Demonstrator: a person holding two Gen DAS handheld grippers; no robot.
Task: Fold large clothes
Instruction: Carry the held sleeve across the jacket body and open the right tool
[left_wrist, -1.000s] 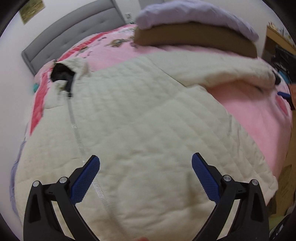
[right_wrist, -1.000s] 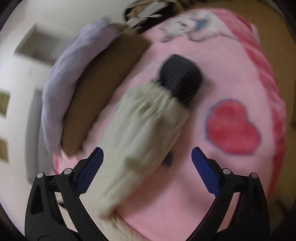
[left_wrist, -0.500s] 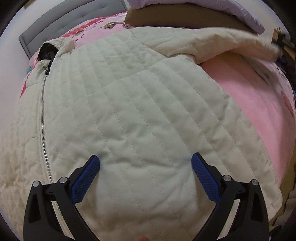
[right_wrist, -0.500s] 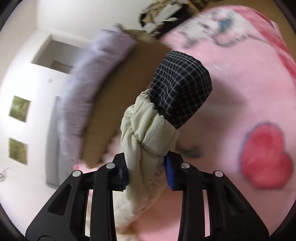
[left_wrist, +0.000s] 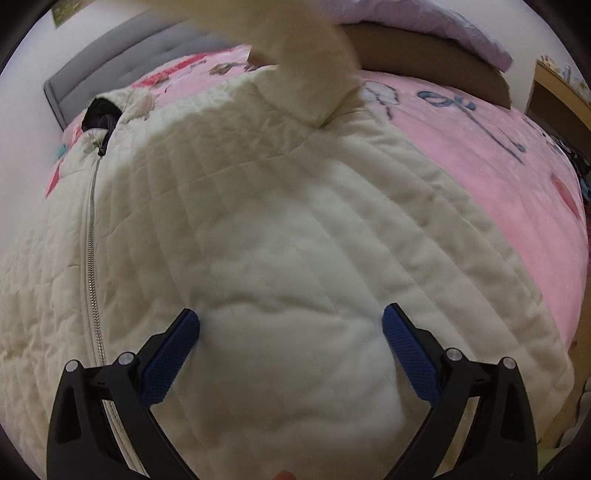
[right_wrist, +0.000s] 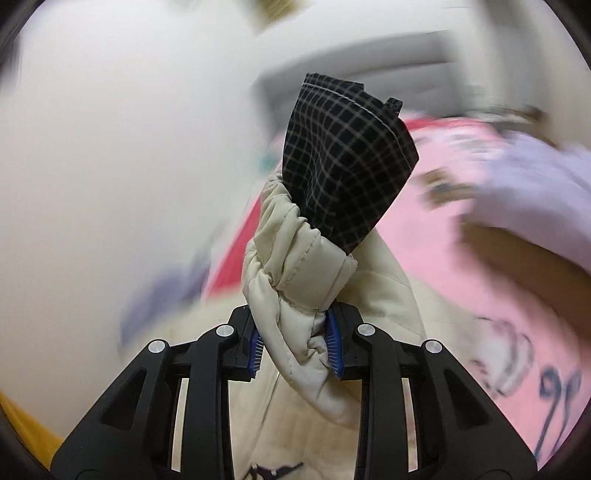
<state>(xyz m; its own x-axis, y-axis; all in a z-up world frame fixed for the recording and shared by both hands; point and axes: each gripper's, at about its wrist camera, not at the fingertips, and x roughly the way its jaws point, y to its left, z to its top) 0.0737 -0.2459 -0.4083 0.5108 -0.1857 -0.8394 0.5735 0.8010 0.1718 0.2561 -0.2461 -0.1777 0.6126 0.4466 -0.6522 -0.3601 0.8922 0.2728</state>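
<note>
A cream quilted jacket (left_wrist: 280, 236) lies spread on the pink bed, its zipper (left_wrist: 90, 258) running down the left and its dark collar lining (left_wrist: 99, 114) at the far end. My left gripper (left_wrist: 291, 350) is open and empty, low over the jacket's lower body. My right gripper (right_wrist: 295, 343) is shut on the jacket's sleeve cuff (right_wrist: 295, 269), with the black checked lining (right_wrist: 343, 166) sticking out above it. The lifted sleeve (left_wrist: 303, 59) hangs across the top of the left wrist view.
A pink blanket (left_wrist: 498, 177) with drawings covers the bed. A brown cushion (left_wrist: 436, 62) with a lilac pillow (left_wrist: 461, 26) on it lies at the far side. A grey headboard (left_wrist: 122, 62) stands far left. Wooden furniture (left_wrist: 557, 96) stands at the right.
My right gripper has lifted the cuff and swung it up over the jacket, so the sleeve now hangs in the left wrist view. My left gripper stays open over the jacket body.
</note>
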